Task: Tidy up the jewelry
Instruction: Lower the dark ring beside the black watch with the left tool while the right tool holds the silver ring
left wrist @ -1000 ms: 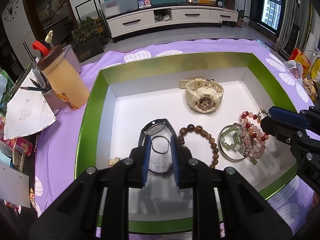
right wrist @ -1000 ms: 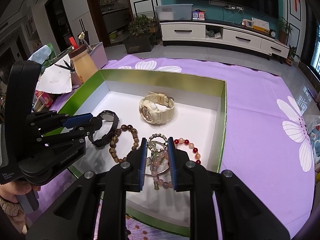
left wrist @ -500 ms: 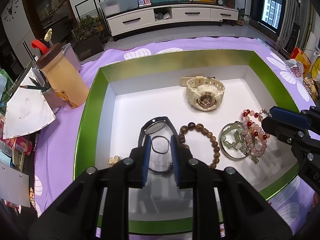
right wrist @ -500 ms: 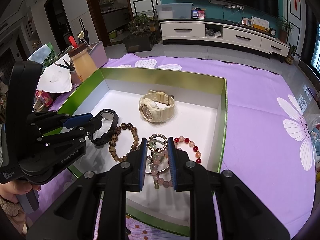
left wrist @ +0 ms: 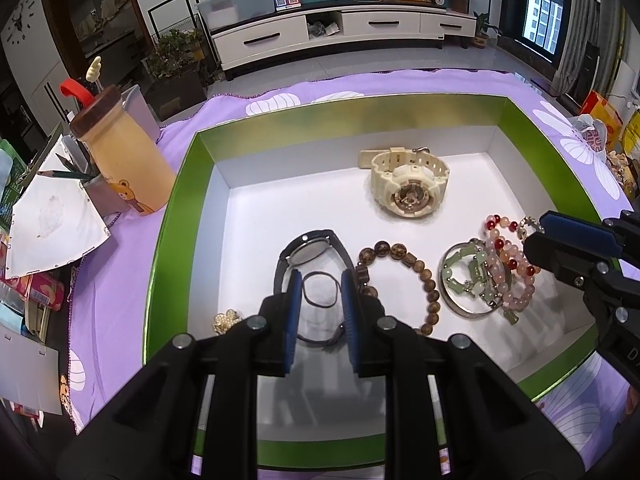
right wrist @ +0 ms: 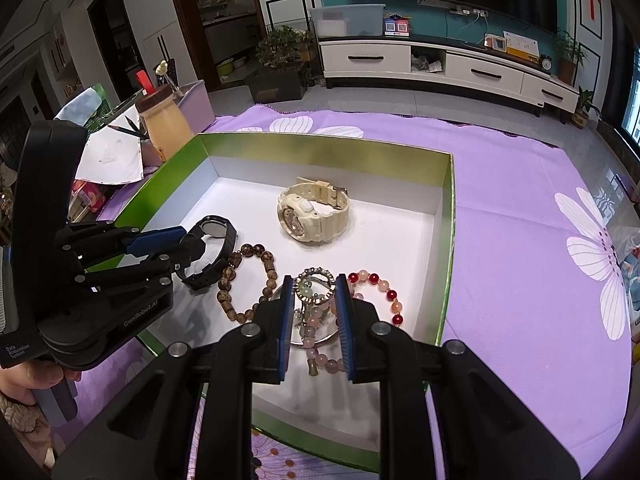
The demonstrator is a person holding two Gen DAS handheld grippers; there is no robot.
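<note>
A green box with a white floor holds the jewelry: a cream watch, a black watch, a brown bead bracelet, a green jade bracelet on a silver bangle, and a pink and red bead bracelet. A thin black ring and a small gold piece lie near the front. My left gripper hovers over the black watch, jaws slightly apart, holding nothing. My right gripper hangs over the bracelet pile, narrowly open and empty.
The box sits on a purple flowered cloth. Left of it stand a beige bear bottle, a pencil cup and a sheet of paper. A person's hand holds the left gripper's handle.
</note>
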